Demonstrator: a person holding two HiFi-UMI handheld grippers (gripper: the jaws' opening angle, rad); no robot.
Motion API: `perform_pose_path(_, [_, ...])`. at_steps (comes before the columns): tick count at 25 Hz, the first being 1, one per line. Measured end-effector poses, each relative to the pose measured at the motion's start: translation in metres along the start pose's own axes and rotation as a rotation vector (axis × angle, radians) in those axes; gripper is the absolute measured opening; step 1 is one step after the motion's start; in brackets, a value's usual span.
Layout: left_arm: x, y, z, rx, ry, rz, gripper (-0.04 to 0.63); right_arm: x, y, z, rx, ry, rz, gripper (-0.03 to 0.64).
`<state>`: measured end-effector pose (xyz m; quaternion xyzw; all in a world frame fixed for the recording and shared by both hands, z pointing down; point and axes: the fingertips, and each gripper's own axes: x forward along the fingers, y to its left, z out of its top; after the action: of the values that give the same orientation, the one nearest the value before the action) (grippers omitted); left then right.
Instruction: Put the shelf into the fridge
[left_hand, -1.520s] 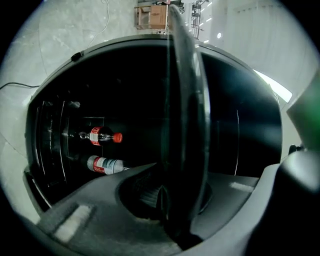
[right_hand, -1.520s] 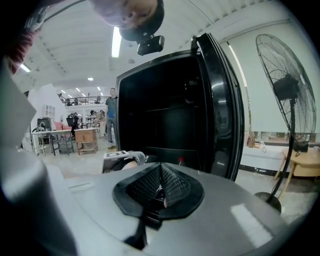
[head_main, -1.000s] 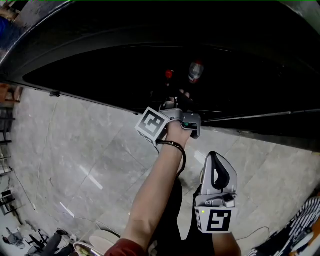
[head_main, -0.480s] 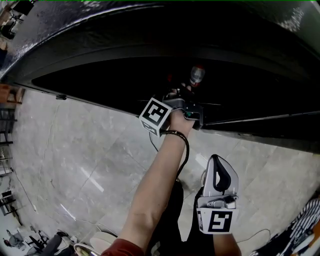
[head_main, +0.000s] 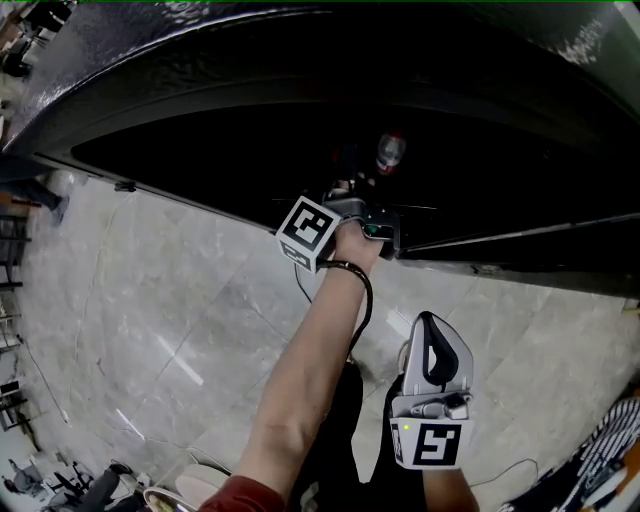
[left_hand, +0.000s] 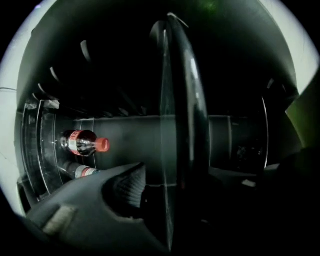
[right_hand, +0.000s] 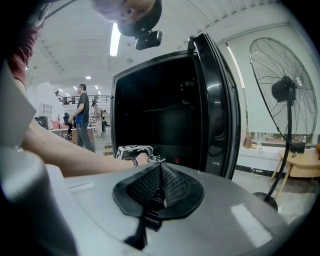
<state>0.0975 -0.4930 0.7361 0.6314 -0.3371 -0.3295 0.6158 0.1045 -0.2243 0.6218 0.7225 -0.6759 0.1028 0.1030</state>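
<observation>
The glass shelf (left_hand: 181, 125) stands edge-on inside the dark fridge (head_main: 250, 60) and runs between the jaws of my left gripper (left_hand: 187, 192). Those jaws have just been opening; the ribbed left pad (left_hand: 129, 184) stands clear of the glass, and the right jaw is lost in the dark. In the head view my left gripper (head_main: 355, 205) reaches into the fridge opening on an outstretched arm. My right gripper (head_main: 437, 345) hangs back near my body, its pads (right_hand: 160, 187) pressed together on nothing.
A red-capped cola bottle (left_hand: 82, 142) lies in the fridge, with a second bottle (left_hand: 80, 171) below it. The fridge door (right_hand: 220, 100) stands open at the right. A pedestal fan (right_hand: 287, 100) and a small table (right_hand: 302, 160) are farther right. A person (right_hand: 82, 117) stands in the background.
My left gripper has shifted a little deeper into the fridge opening than a second ago. The right gripper has stayed where it was.
</observation>
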Motion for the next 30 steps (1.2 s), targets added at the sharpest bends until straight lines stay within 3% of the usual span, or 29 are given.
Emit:
perform_pose_path(2, [-0.005, 0.001, 0.0, 0.017, 0.005, -0.004, 0.239, -0.001, 0.0, 0.0, -0.001, -0.002, 0.002, 0.002])
perform_pose_path(14, [-0.054, 0.008, -0.001, 0.083, 0.012, 0.034, 0.244, 0.001, 0.0, 0.015, -0.012, -0.019, 0.028, 0.002])
perform_pose_path(24, [-0.168, -0.009, -0.027, 0.189, 0.096, 0.125, 0.243, -0.01, -0.002, 0.058, -0.034, -0.047, 0.067, 0.002])
perform_pose_path(30, [-0.235, -0.05, -0.038, 0.276, 0.124, 0.169, 0.242, -0.023, -0.006, 0.088, -0.037, -0.043, 0.089, 0.002])
